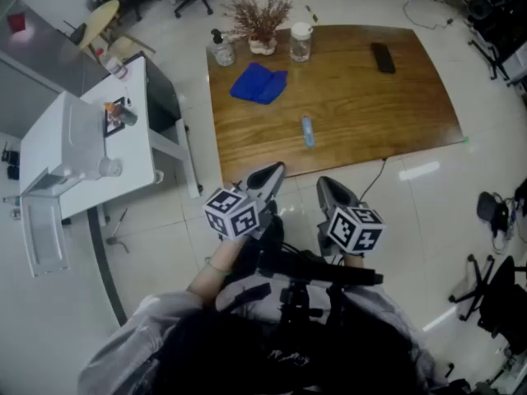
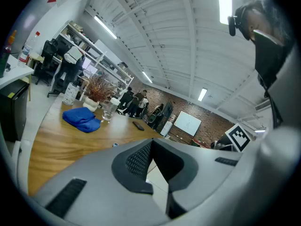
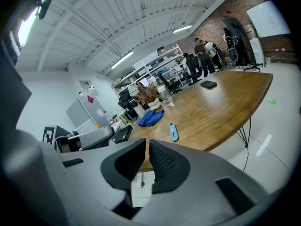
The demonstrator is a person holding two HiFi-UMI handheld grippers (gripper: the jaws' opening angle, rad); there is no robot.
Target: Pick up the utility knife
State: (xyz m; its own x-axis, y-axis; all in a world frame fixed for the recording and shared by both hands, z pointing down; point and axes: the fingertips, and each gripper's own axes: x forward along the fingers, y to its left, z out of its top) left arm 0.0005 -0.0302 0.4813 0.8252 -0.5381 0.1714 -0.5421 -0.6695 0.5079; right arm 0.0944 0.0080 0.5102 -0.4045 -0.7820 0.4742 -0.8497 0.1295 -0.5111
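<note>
The utility knife (image 1: 308, 131), a slim light-blue one, lies flat near the front edge of the wooden table (image 1: 379, 109). Both grippers hover over the floor in front of that edge, short of the knife and apart from it. My left gripper (image 1: 270, 176) is to the knife's lower left, with its jaw tips meeting and nothing between them (image 2: 150, 144). My right gripper (image 1: 328, 189) sits just right of it, its pads a hair apart and empty (image 3: 146, 145). In the right gripper view the knife (image 3: 173, 132) lies ahead, slightly right. The left gripper view shows only its tip (image 2: 114, 145).
A blue cloth (image 1: 258, 83), a dried plant in a pot (image 1: 262, 25), a jar (image 1: 300, 41) and a bottle (image 1: 221, 48) stand at the table's far side. A black flat device (image 1: 383, 58) lies far right. A white side table (image 1: 82, 146) is on the left. People stand in the background.
</note>
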